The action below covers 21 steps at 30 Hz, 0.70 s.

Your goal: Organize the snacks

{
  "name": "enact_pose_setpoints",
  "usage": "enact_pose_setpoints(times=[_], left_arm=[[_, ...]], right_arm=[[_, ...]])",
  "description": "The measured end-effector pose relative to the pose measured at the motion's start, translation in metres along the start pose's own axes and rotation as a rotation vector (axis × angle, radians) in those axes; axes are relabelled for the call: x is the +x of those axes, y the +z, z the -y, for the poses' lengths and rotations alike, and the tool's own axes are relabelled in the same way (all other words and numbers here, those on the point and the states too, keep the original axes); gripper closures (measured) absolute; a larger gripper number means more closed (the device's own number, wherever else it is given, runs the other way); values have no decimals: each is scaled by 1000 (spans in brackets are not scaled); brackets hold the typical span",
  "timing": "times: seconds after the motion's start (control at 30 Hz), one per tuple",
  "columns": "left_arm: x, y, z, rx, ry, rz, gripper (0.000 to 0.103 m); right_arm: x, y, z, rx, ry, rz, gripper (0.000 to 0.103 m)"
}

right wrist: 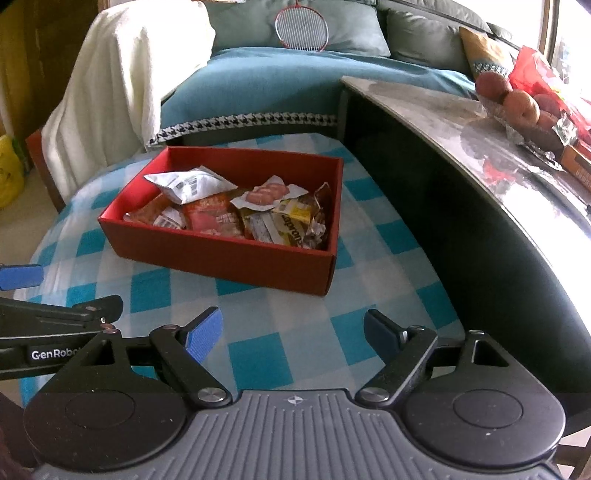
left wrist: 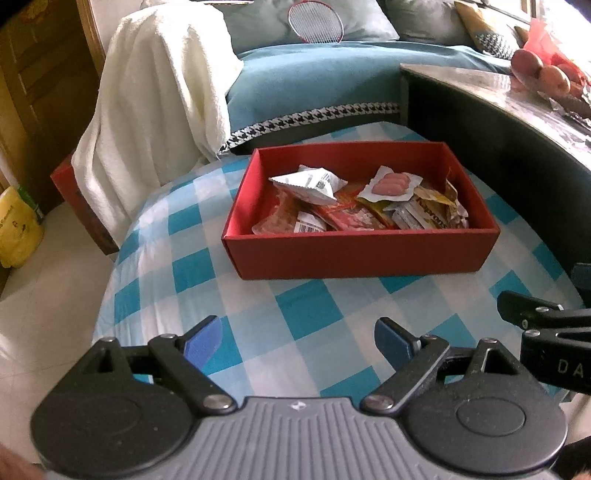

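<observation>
A red cardboard box [left wrist: 362, 254] stands on the blue-and-white checked tablecloth [left wrist: 303, 317]; it also shows in the right wrist view [right wrist: 229, 262]. Several snack packets lie in it: a white packet [left wrist: 306, 182], a clear sausage pack [left wrist: 391, 184], a yellow crumpled wrapper [left wrist: 436, 214] and red packets [left wrist: 351, 214]. My left gripper [left wrist: 299, 336] is open and empty, held over the cloth in front of the box. My right gripper [right wrist: 293, 332] is open and empty, also in front of the box, beside the left one.
A dark table with a glossy top [right wrist: 480, 122] stands right of the cloth and carries apples [right wrist: 517, 103] and red wrapping. A blue sofa [left wrist: 314, 81] with a white towel [left wrist: 155, 92] and a badminton racket [left wrist: 316, 22] lies behind. A yellow bag [left wrist: 18, 229] sits on the floor at left.
</observation>
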State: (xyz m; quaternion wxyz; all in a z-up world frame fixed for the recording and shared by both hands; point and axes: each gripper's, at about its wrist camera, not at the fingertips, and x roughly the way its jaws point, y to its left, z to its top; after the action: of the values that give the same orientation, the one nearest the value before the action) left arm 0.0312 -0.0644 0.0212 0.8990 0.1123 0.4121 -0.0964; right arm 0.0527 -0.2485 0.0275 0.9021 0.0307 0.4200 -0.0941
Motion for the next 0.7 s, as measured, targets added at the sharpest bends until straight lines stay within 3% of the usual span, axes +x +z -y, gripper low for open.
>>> enact_pose_setpoints(times=[0.7], left_arm=[[2,-1,2,9,0,-8,18]], right_arm=[[2,-1,-5,-18,11,-14,15]])
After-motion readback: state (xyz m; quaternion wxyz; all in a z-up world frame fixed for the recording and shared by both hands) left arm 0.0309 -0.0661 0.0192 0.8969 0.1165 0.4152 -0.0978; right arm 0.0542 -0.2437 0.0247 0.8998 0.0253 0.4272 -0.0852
